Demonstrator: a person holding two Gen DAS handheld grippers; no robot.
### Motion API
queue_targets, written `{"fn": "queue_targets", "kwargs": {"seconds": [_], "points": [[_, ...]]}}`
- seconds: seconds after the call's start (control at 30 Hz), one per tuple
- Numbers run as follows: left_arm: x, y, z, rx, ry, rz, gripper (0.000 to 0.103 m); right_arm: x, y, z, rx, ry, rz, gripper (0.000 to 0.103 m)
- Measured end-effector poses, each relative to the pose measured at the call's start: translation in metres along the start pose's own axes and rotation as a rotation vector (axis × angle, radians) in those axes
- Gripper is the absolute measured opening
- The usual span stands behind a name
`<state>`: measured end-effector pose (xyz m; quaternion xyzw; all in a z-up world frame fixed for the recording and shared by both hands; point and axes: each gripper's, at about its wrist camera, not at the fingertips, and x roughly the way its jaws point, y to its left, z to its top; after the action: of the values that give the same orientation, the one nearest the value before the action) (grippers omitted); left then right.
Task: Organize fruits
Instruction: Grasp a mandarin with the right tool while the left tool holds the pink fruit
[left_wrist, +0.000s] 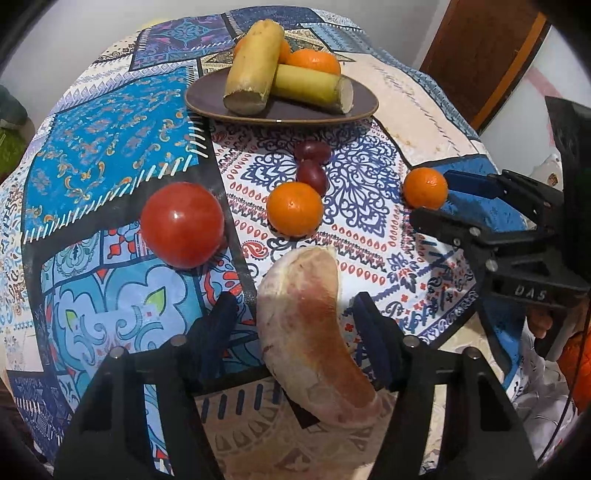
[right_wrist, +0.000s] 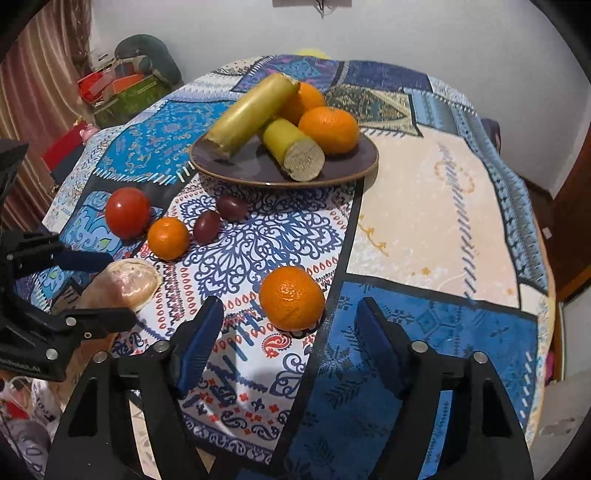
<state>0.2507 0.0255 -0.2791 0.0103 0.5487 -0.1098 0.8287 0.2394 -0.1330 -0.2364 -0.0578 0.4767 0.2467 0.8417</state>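
Note:
My left gripper (left_wrist: 293, 314) is open around a pale pink curved fruit (left_wrist: 310, 343) lying on the table; its pads stand apart from the fruit on both sides. My right gripper (right_wrist: 288, 321) is open just behind a loose orange (right_wrist: 291, 297); it also shows in the left wrist view (left_wrist: 428, 192) beside that orange (left_wrist: 424, 187). A brown plate (left_wrist: 332, 114) (right_wrist: 236, 166) holds two yellow-green cane pieces (left_wrist: 255, 62) and oranges (right_wrist: 328, 125). Loose on the cloth are a tomato (left_wrist: 183, 225), another orange (left_wrist: 294, 208) and two dark red plums (left_wrist: 312, 162).
The round table wears a blue patterned cloth (right_wrist: 424, 206) that falls off at the edges. A wooden door (left_wrist: 476, 51) stands far right. Bags and boxes (right_wrist: 125, 85) lie on the floor at the far left by a curtain.

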Motion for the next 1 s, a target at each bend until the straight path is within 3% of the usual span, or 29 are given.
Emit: {"fn": "queue_targets", "kwargs": {"seconds": [0.23, 0.47, 0.6, 0.87, 1.0], "points": [[0.001, -0.005, -0.003, 0.035, -0.012, -0.012, 0.048, 0.01, -0.004, 0.001, 0.025, 0.022, 0.021, 0.057], [0.006, -0.006, -0.001, 0.033, 0.012, -0.015, 0.048, 0.017, -0.004, 0.003, 0.037, 0.032, 0.025, 0.053], [0.006, -0.009, -0.002, 0.045, 0.002, 0.011, 0.044, 0.016, -0.005, 0.004, 0.044, 0.028, 0.018, 0.034], [-0.001, -0.006, 0.001, 0.047, 0.01, 0.017, 0.042, 0.007, -0.01, 0.005, 0.066, 0.019, 0.05, 0.033], [-0.019, -0.003, 0.008, 0.038, -0.041, 0.024, 0.042, -0.006, -0.011, 0.007, 0.07, -0.015, 0.051, 0.033]]}}
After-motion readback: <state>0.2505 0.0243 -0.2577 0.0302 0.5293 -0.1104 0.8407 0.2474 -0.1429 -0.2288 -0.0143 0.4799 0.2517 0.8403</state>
